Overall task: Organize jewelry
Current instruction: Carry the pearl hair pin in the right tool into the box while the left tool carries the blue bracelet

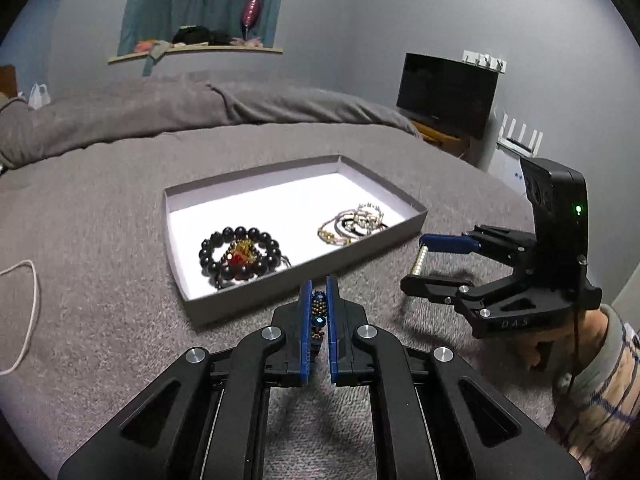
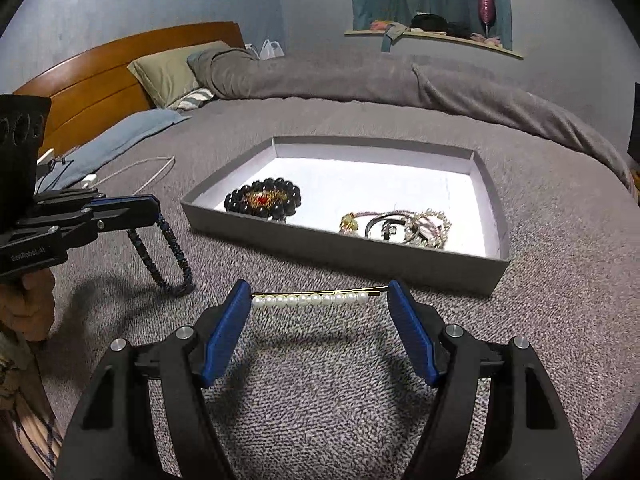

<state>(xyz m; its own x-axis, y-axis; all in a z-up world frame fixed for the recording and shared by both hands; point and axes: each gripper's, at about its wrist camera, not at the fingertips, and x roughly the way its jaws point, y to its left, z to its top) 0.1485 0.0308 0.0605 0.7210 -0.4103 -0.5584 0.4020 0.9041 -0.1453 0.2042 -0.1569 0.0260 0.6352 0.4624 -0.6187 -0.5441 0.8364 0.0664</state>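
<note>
grey bedding covers the bed [image 2: 540,240] on which a shallow grey tray [image 2: 344,248] with a white floor is set, and every place below is given relative to that tray.

just outside the tray's near wall, the left claw [image 1: 319,300] is closed narrowly on a dark blue beaded bracelet [image 2: 168,256], whose loop is seen from the right wrist view hanging down with its lowest part touching or nearly touching the bedding. near the tray's near right corner, the right claw [image 2: 318,296] is held fairly wide, and a pearl hair pin [image 2: 310,299] is spanned end to end between its two blue pads; it is judged to be gripped only by its tips.

the step in hand is judged to be the carrying of both pieces over the near wall. the bracelet's hanging loop should be lifted clear of the wall before it is moved across. the pin should be kept level and the squeeze kept steady, since an end-to-end hold can be lost easily. each piece is best released low over bare white floor, between the two groups already lying there.

counted: one tray; one black bead bracelet [image 1: 239,254] at the tray's left end, with an amber and red piece [image 1: 240,258] laid inside its ring; one tangle of thin bracelets and bands [image 1: 354,222] at the tray's right end, whose number cannot be told; one blue bracelet and one pearl pin outside the tray.
</note>
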